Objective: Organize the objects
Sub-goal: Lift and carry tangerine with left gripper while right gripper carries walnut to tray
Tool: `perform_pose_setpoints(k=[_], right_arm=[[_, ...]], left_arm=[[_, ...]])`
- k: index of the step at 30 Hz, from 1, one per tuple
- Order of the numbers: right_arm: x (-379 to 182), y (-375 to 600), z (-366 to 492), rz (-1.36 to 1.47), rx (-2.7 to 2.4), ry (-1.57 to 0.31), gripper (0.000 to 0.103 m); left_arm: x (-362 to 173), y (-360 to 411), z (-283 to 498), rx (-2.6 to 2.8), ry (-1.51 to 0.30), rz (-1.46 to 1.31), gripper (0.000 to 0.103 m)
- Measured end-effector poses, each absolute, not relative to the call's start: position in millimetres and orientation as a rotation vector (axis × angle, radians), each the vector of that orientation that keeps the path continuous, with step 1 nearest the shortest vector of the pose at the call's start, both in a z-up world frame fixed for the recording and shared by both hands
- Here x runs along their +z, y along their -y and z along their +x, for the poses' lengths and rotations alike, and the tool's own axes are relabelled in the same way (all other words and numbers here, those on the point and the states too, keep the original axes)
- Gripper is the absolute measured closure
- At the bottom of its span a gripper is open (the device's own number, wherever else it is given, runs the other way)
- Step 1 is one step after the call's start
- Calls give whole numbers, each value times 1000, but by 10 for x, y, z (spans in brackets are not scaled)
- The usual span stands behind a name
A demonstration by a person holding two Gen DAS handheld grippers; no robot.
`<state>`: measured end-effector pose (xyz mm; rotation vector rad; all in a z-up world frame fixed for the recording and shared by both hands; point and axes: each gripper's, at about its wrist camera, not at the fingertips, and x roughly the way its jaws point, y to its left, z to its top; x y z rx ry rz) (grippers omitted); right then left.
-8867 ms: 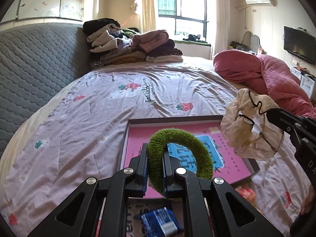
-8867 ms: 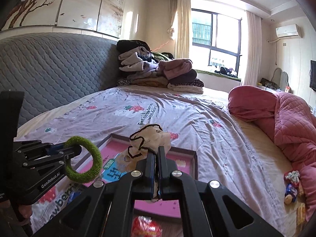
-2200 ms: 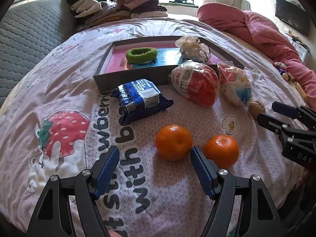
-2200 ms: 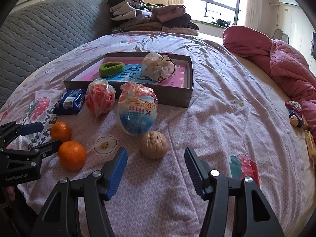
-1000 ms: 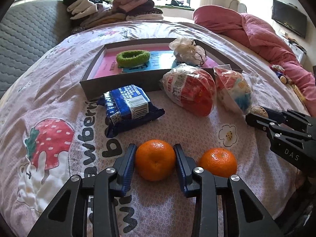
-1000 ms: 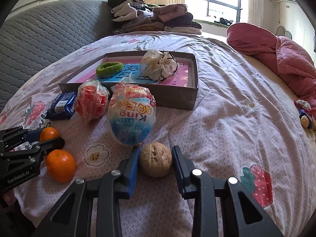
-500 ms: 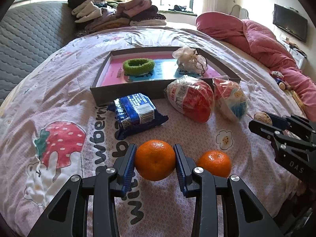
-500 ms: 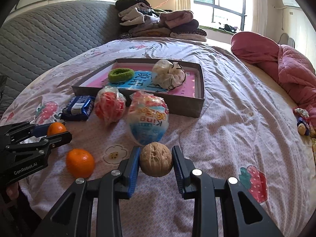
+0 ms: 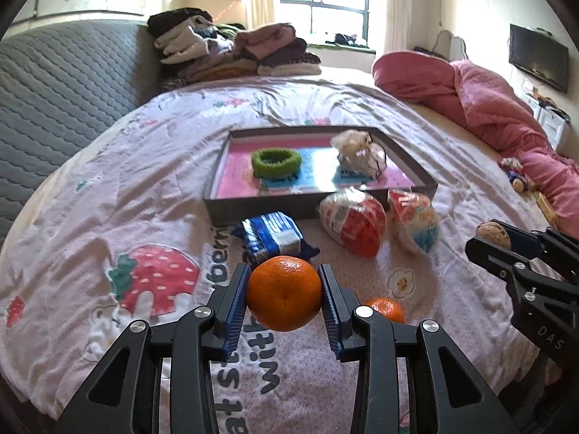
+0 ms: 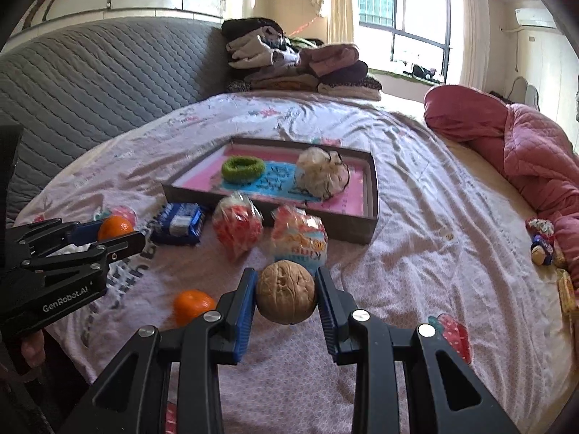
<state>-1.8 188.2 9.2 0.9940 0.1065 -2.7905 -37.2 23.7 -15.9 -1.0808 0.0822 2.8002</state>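
My left gripper (image 9: 284,291) is shut on an orange (image 9: 284,293) and holds it above the bed. My right gripper (image 10: 286,294) is shut on a walnut (image 10: 286,296), also lifted. A second orange (image 9: 385,309) lies on the sheet below; it also shows in the right wrist view (image 10: 191,305). A shallow grey tray (image 9: 260,208) with a pink floor holds a green scrunchie (image 9: 277,161) and a cream scrunchie (image 9: 358,157). In front of the tray lie a blue snack pack (image 9: 273,237), a red snack bag (image 9: 356,222) and a blue-and-orange snack bag (image 9: 416,222).
A grey quilted headboard (image 9: 54,83) runs along the left. Folded clothes (image 9: 235,50) are stacked at the bed's far end. A pink quilt (image 9: 488,108) lies along the right side, with small toys (image 10: 542,242) beside it.
Both grippers have risen higher above the bed, each keeping its object. The second orange and the snacks now sit lower and farther below them.
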Motion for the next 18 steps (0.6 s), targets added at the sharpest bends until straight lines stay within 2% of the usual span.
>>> perform_pose_setpoints(k=[18], right_arm=[[680, -1693, 243, 802, -2824, -129, 70]], left_arm=[[411, -166, -99, 2901, -65, -923, 65]])
